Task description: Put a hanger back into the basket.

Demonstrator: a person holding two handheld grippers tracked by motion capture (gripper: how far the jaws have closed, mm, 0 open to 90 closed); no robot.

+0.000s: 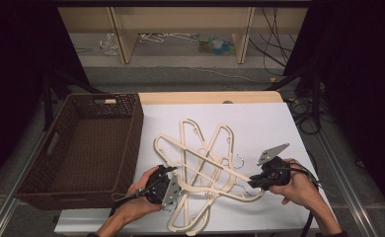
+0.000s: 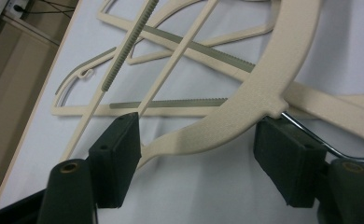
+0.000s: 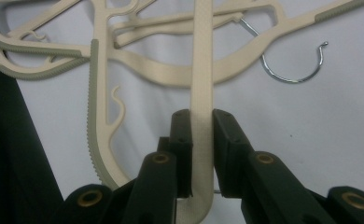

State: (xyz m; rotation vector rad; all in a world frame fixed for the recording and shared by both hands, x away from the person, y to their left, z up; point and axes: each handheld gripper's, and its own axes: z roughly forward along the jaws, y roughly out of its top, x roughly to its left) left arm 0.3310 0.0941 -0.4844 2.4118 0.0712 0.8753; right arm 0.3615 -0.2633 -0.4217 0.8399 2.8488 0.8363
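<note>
1. At the far left sat the brown wicker basket [image 1: 126, 143], nothing in it, touching the edge of the white tabletop [image 1: 264, 123].
2. My left tongs [image 1: 172, 183] stood wide open, straddling the curved shoulder of one cream hanger [image 2: 245, 112] without gripping it; its wire hook [image 2: 320, 144] ran just beside one pad.
3. The tangled pile of cream plastic hangers [image 1: 205, 158] lay mid-tabletop, bars crossing over and under each other.
4. My right tongs [image 1: 256, 179] were clamped on the straight bar [image 3: 201, 93] of one hanger.
5. I judged that lifting could drag the whole pile along, since hooks and ribbed bars interlocked; the thin bar might also twist out of the pads.
</note>
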